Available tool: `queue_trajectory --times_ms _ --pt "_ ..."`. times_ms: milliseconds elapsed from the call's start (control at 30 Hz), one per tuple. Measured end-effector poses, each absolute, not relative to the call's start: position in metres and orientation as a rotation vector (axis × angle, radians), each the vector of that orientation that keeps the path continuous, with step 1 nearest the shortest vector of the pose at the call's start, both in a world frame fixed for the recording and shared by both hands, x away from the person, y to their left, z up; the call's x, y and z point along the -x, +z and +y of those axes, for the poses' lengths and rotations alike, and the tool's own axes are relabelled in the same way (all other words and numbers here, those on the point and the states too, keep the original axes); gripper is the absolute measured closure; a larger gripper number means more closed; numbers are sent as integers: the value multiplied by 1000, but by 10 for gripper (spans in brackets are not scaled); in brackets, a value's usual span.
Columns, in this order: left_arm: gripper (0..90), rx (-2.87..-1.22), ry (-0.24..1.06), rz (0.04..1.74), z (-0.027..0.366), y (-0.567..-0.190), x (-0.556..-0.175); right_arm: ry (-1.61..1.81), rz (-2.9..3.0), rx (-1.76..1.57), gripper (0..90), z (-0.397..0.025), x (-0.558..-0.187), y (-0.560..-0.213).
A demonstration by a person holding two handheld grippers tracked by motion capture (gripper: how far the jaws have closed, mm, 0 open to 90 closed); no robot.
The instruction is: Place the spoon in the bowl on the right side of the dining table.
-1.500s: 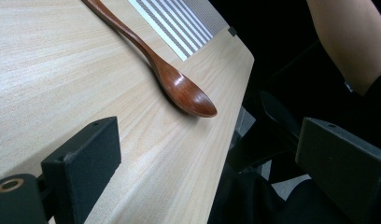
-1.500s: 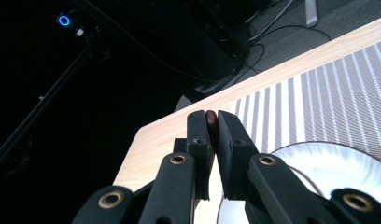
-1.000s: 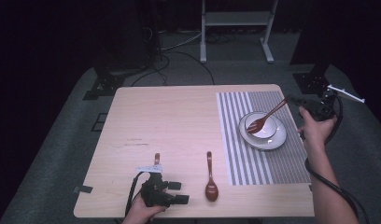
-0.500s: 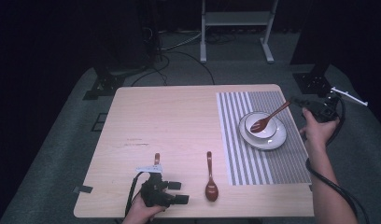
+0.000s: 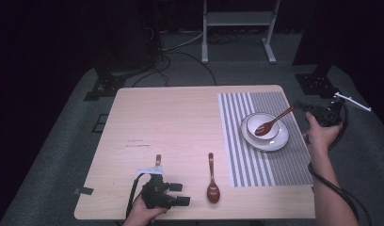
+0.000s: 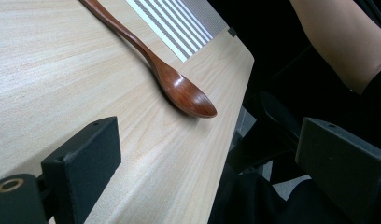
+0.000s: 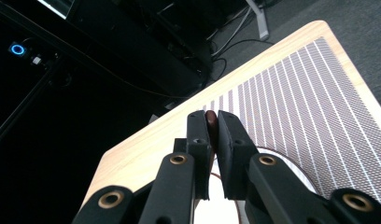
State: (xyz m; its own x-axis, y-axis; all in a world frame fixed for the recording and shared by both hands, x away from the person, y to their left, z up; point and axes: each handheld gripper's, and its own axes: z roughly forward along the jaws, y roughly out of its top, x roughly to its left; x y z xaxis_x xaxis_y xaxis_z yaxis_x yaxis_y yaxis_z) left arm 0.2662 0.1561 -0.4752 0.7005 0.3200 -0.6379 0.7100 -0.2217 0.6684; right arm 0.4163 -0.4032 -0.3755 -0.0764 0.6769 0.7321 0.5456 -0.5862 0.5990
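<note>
Dark brown wooden spoon (image 5: 271, 124), its handle clenched between the right gripper (image 5: 311, 109) jaws, rests bowl-down in the white bowl (image 5: 265, 126), seemingly for placing, while the left gripper (image 5: 180, 194) gapes idle well left of that bowl.

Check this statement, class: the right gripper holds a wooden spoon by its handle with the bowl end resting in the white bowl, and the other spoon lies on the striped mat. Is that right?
Not quite. The right gripper does hold a wooden spoon by its handle, bowl end in the white bowl. But the other spoon lies on the bare wooden table, left of the striped mat, as the high view shows.
</note>
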Motion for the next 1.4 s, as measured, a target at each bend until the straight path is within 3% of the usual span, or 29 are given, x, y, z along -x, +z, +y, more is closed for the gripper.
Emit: queue_trajectory --times_ms 1067,1400 --pt "54 -1810 -439 813 156 -475 -266 1725 1324 -2108 831 -410 -417 -415" --pt "54 -1811 -441 811 155 -475 -266 1752 1359 -2110 703 -409 -416 -419"
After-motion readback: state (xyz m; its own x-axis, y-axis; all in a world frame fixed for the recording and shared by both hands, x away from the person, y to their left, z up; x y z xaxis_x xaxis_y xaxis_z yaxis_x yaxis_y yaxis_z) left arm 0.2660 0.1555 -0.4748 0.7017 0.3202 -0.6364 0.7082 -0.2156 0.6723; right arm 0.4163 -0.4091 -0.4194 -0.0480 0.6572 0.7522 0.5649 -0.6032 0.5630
